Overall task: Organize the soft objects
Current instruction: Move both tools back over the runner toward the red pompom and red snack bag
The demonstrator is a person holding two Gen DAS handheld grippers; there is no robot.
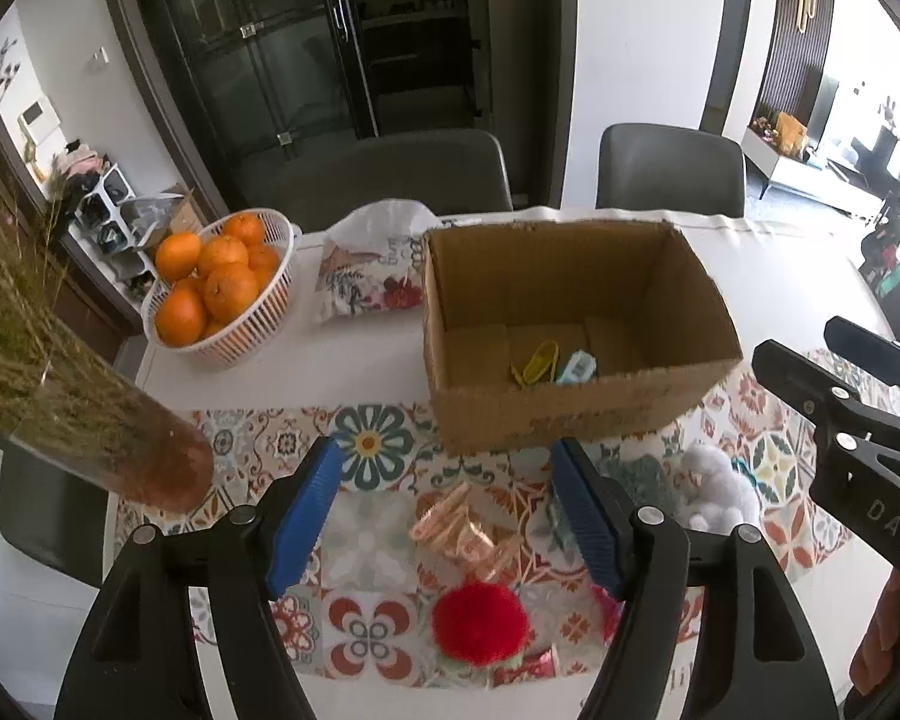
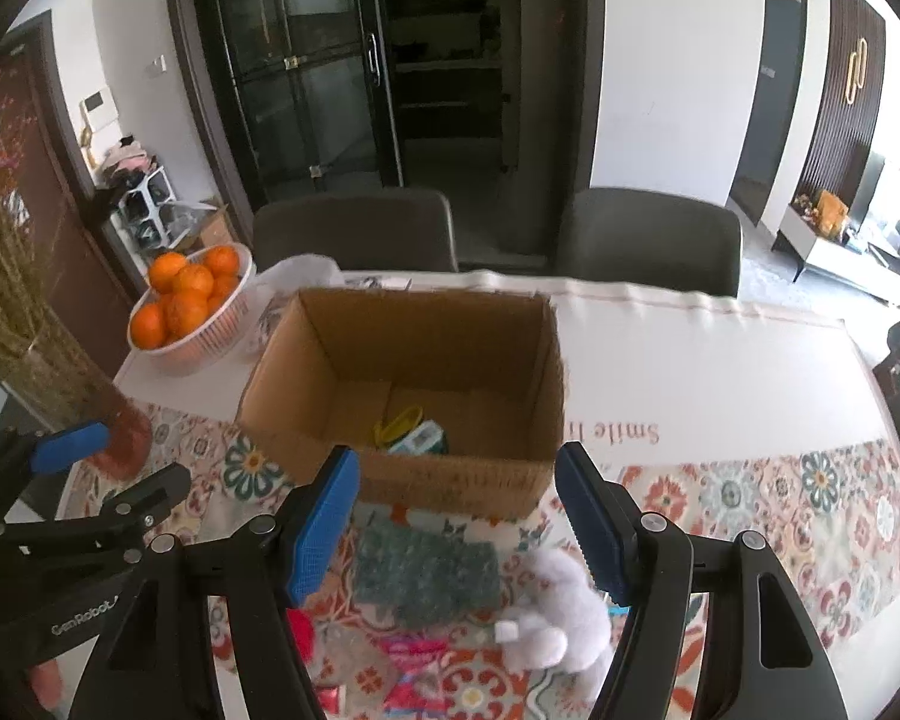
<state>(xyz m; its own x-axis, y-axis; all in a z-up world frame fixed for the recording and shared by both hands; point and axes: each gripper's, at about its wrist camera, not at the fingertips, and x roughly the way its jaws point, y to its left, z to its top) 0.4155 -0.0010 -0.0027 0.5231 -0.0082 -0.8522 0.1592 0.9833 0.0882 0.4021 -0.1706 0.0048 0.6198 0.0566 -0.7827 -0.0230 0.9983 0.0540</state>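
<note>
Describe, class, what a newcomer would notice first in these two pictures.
The open cardboard box stands mid-table, with a yellow clip inside. Left of it sits a white basket of oranges. On the patterned cloth before the box lie a red pompom and a white plush toy.

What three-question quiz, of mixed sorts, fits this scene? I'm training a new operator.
1. True or false: both the left gripper and the right gripper are open and empty.
2. What lies between the left gripper's fingers? A) fluffy red pom-pom B) white plush toy C) an orange
3. Fill in: the brown cardboard box holds a blue item and a ____ clip.

Key: 1 true; 2 A; 3 yellow.
</note>
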